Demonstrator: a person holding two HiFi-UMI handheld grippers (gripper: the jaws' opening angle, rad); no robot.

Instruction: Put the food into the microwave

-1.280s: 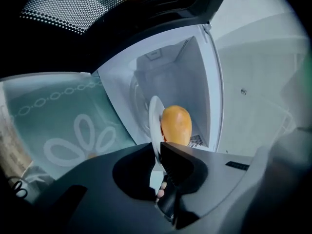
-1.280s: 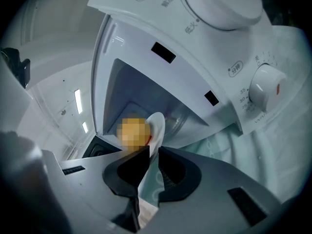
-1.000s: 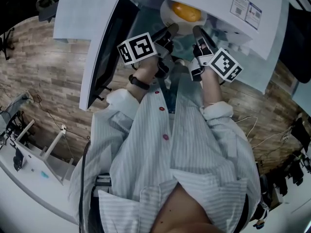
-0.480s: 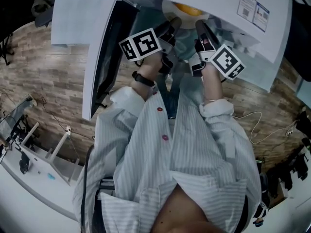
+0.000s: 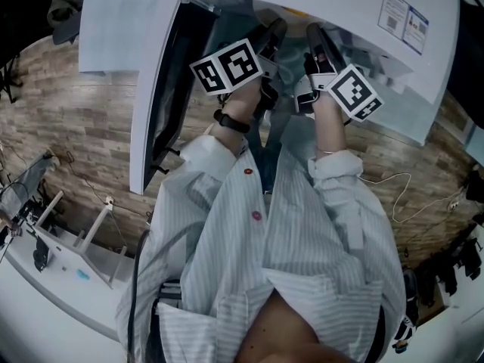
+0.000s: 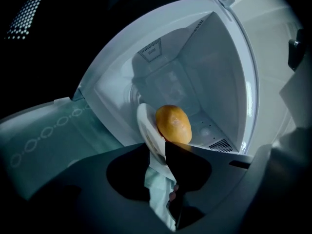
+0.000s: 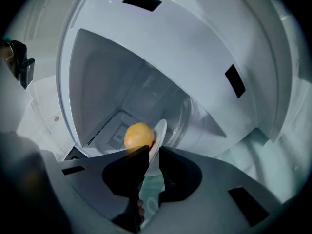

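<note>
Item: plate with food, lower centre, inside microwave | left tongs have just been opening, rim loose between | right tongs clamped on rim | I'd settle it flat before freeing right.

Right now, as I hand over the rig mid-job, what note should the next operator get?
Left gripper: jaws have just been opening; the plate rim sits between them, apparently unclamped.
Right gripper: shut on the plate's other side.
The plate with the food on it is inside the open microwave; whether it rests on the floor, cannot tell.
Done: food carried into the cavity.
Left to do: confirm it is seated, release right, withdraw both grippers, likely close the door.
</note>
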